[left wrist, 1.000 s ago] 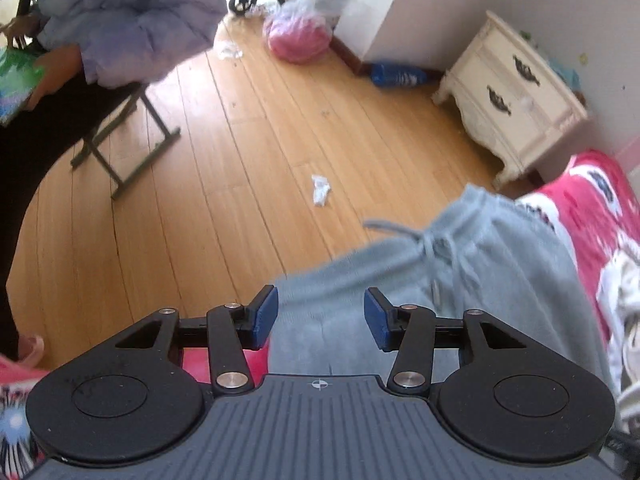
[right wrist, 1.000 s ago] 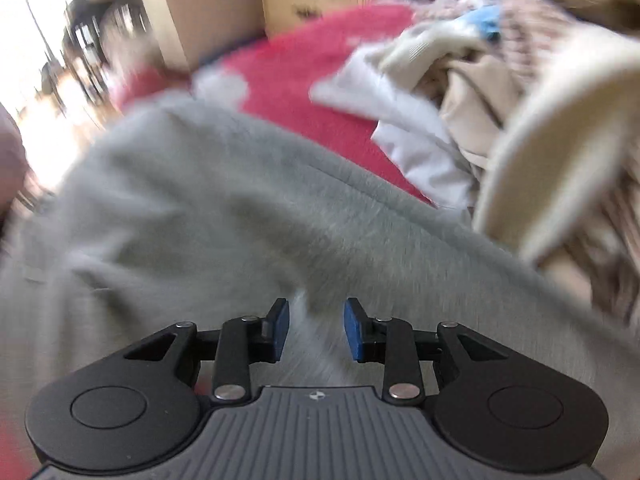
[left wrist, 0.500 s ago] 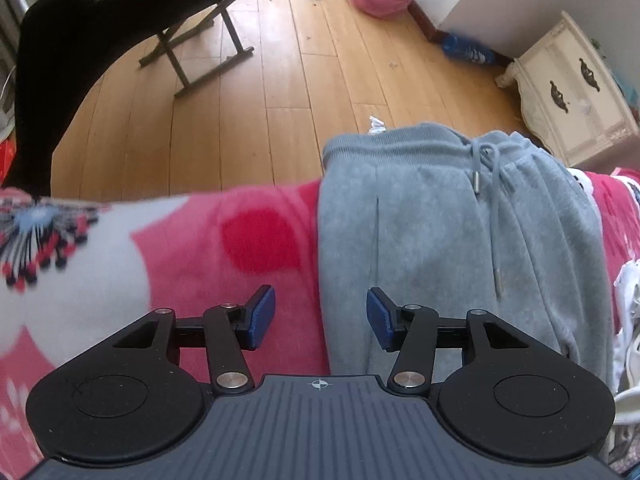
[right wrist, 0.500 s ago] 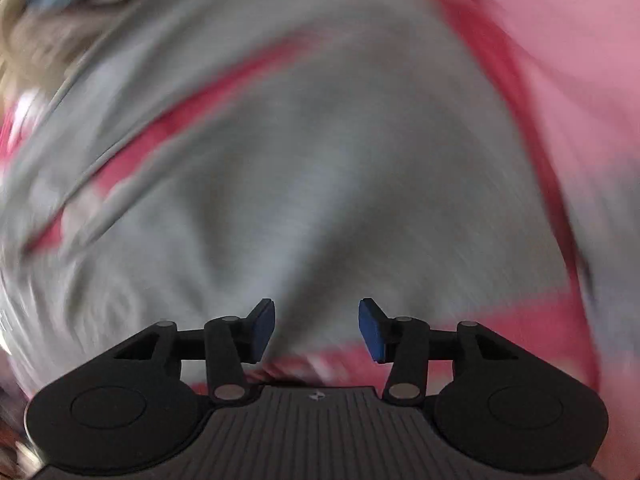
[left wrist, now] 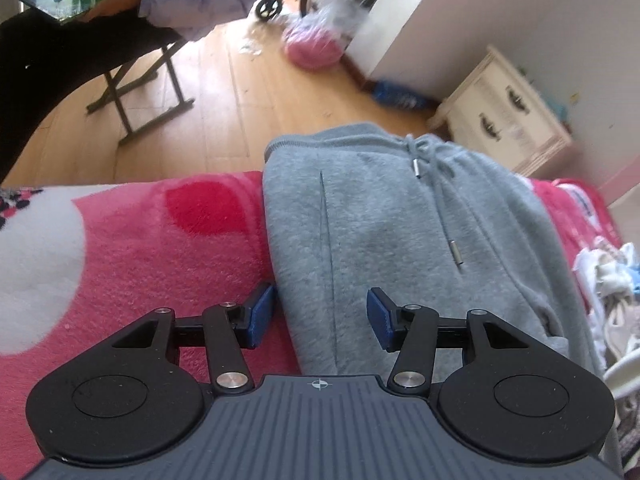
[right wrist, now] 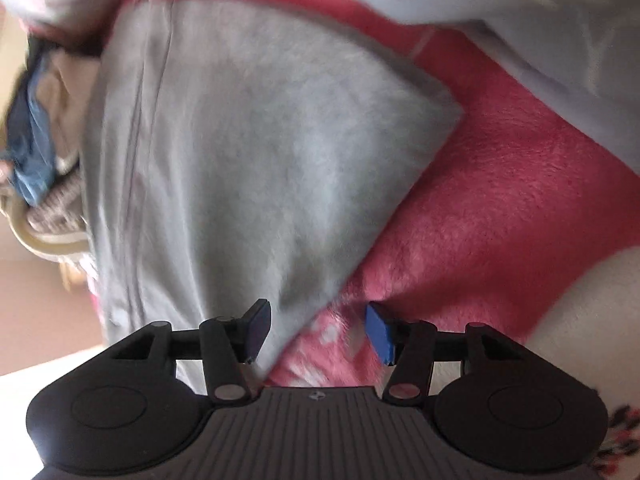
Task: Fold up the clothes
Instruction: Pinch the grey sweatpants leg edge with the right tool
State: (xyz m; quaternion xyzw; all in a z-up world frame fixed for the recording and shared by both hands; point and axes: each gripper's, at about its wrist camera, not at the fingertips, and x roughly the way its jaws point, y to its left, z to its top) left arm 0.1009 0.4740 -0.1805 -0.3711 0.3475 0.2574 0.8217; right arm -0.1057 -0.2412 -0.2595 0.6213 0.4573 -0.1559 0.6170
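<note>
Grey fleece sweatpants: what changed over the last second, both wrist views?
The grey fleece sweatpants, bunched and hanging a second ago, now lie flat on the pink plush blanket. The right gripper swung to their edge; its jaws have just been opening, pressing nothing. The left gripper stays open over the pants.

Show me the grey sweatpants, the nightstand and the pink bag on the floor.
grey sweatpants (left wrist: 384,240), left wrist view, on the front fabric below the waistband.
nightstand (left wrist: 508,120), left wrist view, on its drawer front.
pink bag (left wrist: 314,46), left wrist view, on its pink bulge.
</note>
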